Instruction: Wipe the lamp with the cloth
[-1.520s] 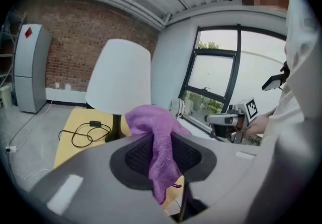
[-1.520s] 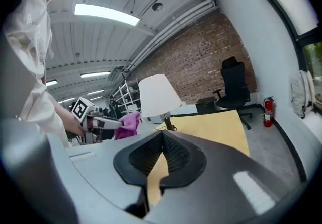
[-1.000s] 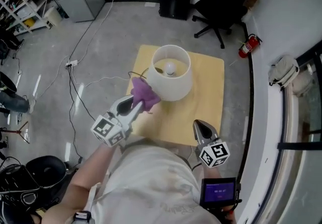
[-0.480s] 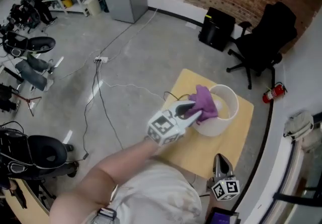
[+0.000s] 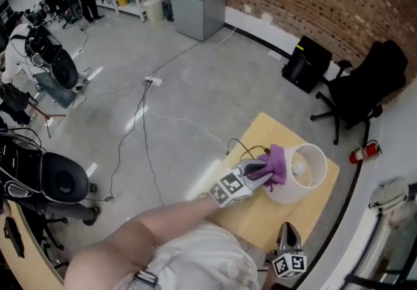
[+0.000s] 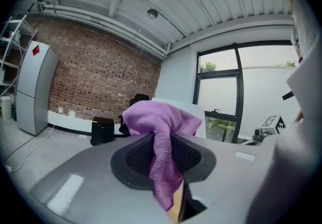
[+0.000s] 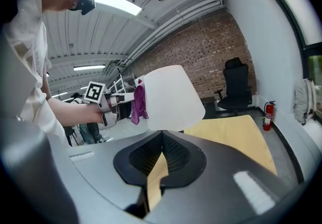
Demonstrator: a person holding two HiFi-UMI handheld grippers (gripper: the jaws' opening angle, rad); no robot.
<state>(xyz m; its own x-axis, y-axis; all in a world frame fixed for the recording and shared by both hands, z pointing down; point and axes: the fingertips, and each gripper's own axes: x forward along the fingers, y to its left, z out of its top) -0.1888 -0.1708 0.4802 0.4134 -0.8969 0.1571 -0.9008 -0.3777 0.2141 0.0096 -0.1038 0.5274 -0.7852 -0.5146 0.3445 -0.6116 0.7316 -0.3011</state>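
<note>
Left claw (image 5: 260, 171) is pinching the cloth (image 5: 276, 163) against the lamp (image 5: 307, 176), lower right, for wiping. Right claw (image 5: 287, 229) is idling closed, empty

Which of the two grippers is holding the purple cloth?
The left gripper: its jaws grip the purple cloth beside the white lampshade. The right gripper holds nothing and is apart from the lampshade.
</note>
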